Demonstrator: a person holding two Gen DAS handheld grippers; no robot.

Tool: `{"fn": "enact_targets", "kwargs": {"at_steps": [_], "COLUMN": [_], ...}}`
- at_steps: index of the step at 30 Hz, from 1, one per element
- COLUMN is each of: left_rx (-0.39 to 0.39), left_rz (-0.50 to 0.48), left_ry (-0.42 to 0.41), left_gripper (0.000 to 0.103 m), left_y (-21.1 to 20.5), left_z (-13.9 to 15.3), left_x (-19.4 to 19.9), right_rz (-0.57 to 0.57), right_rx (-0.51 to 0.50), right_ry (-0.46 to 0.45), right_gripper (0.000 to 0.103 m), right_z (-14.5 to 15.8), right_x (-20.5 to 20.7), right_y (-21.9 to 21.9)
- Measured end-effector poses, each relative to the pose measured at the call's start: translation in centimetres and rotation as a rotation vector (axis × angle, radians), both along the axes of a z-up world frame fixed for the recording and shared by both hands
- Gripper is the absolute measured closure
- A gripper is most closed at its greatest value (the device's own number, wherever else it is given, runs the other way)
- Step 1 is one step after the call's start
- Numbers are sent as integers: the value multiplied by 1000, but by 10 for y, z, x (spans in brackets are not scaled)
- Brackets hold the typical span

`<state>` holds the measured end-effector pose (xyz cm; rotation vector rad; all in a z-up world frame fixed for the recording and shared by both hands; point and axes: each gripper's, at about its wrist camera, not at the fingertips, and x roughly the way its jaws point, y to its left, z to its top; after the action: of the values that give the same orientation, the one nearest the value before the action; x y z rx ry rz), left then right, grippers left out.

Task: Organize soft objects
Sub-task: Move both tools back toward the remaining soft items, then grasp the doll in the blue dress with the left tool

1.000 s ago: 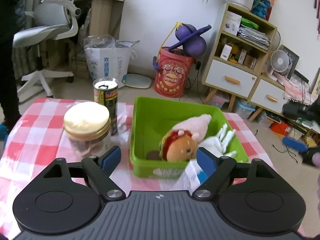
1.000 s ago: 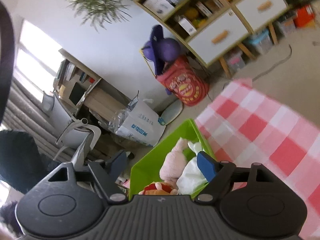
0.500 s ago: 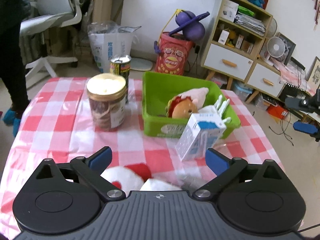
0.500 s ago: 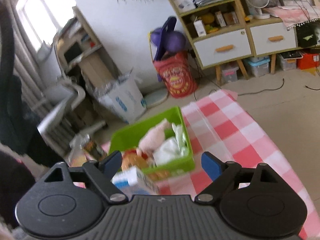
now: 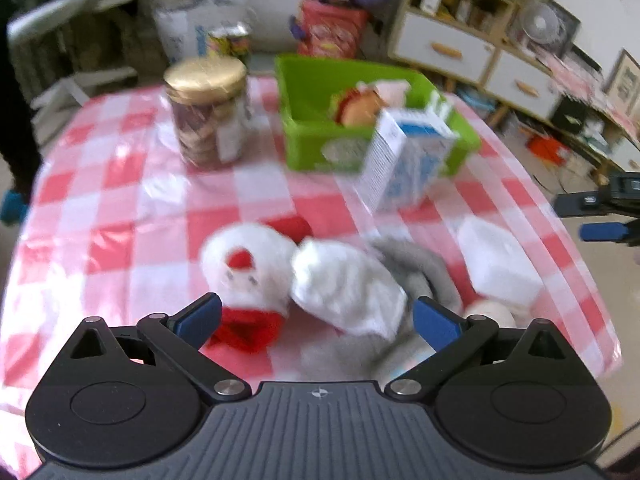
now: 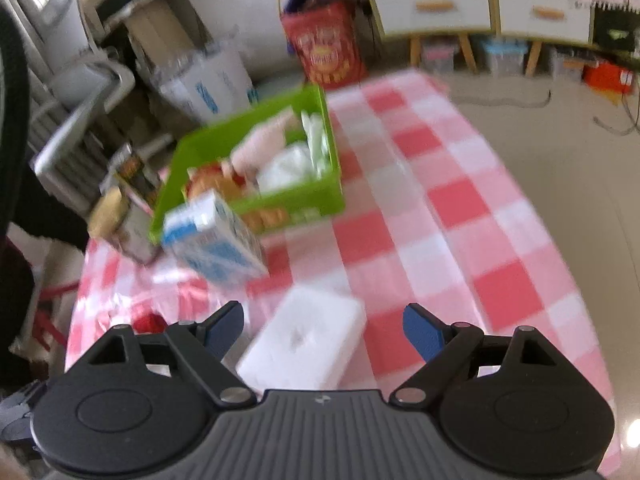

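A green bin (image 5: 316, 148) at the back of the checked table holds a burger plush (image 5: 360, 106) and a pink plush. Nearer lie a white and red Santa plush (image 5: 248, 276), a white soft toy (image 5: 344, 288) and a grey soft piece (image 5: 420, 264). My left gripper (image 5: 316, 320) hangs open just above the two white toys and touches neither. The right gripper (image 6: 324, 332) is open over a white rectangular pack (image 6: 308, 344), with its pads apart from it. The green bin (image 6: 296, 204) shows behind it, and the picture is blurred.
A blue and white carton (image 5: 404, 160) stands in front of the bin. A gold-lidded jar (image 5: 208, 112) and a can (image 5: 228, 42) stand to its left. The table's right edge drops to the floor. Behind are a cabinet (image 5: 452, 48), a red drum and an office chair.
Both grippers pulled back from the bin toward the table's near side and tipped downward. The plush toys and the white pack came into view. Both jaws stand wider than before.
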<state>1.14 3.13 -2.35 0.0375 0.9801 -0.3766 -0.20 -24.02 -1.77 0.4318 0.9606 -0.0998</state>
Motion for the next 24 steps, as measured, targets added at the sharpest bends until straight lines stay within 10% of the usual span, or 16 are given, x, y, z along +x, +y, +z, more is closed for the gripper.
{"fn": "enact_targets", "kwargs": {"at_steps": [14,24], "left_rx": [-12,87], "left_rz": [-352,-419], "left_ry": [78,57], "left_gripper": [10,36], "left_y": [-61,-85], "left_z": [-25,-46], "left_x": [-43,-56], "right_rz": [58,44], "right_rx": [117,103], "right_ry": [160,171], "right_gripper": [31,31], "right_z": [-42,-51], "right_x": [1,11], "right_y": [21,36]}}
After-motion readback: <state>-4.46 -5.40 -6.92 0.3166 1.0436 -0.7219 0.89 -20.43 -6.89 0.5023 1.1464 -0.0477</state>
